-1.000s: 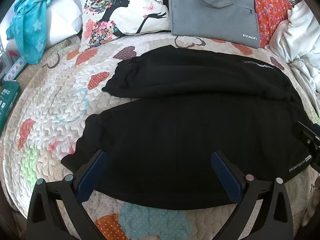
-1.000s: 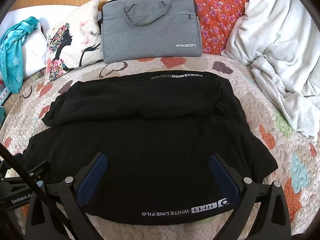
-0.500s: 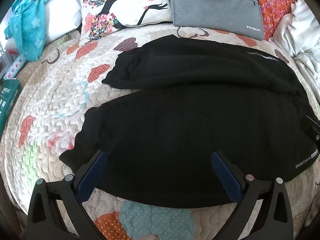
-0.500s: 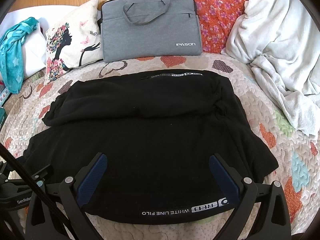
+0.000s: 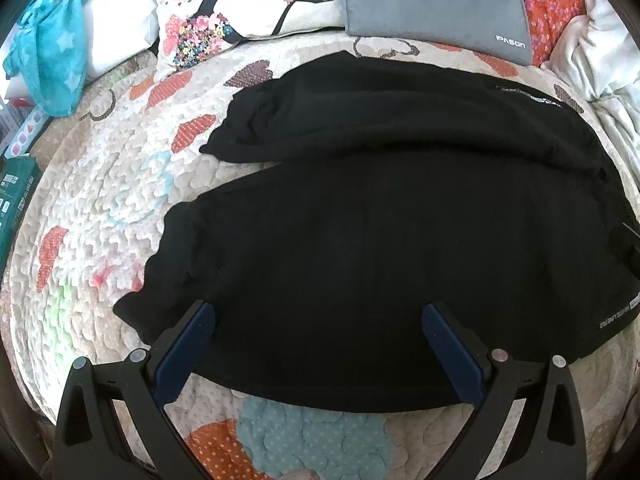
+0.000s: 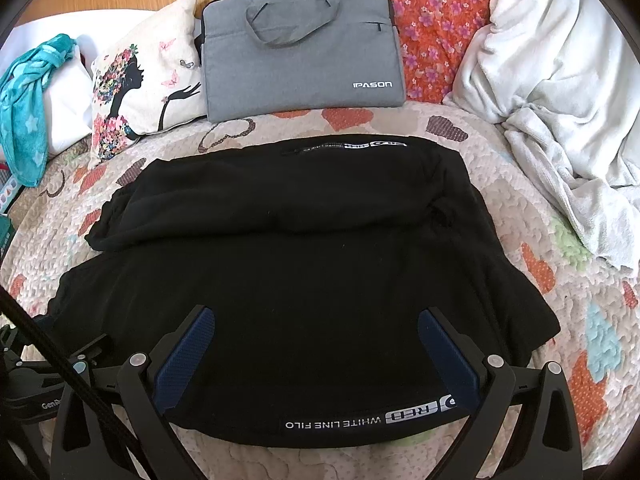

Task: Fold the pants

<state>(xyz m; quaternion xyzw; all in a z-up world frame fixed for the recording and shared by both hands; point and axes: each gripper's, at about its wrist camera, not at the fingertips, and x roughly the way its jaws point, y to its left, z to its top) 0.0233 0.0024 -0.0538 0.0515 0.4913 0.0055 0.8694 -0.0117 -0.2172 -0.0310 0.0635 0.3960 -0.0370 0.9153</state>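
Note:
Black pants point(image 5: 380, 240) lie flat on the heart-patterned quilt point(image 5: 100, 220), with the two legs pointing left, one behind the other. The near edge carries white "WHITE LINE FILO" lettering point(image 6: 340, 422). My left gripper point(image 5: 318, 312) is open and empty, with blue-padded fingers point(image 5: 188, 344) above the near leg by its left end. My right gripper point(image 6: 316, 312) is open and empty over the pants point(image 6: 300, 260) near the lettered edge. The left gripper's body point(image 6: 44, 384) shows at the lower left of the right wrist view.
A grey laptop bag point(image 6: 300, 64), a printed cushion point(image 6: 136, 100) and an orange floral pillow point(image 6: 440, 12) stand behind the pants. A white blanket point(image 6: 560, 100) is heaped at the right. A teal scarf point(image 5: 52, 40) and green boxes point(image 5: 16, 188) lie at the left.
The left gripper has moved forward and lower over the pants, which now sit higher and larger in its view. The right gripper has barely moved. Both stay open.

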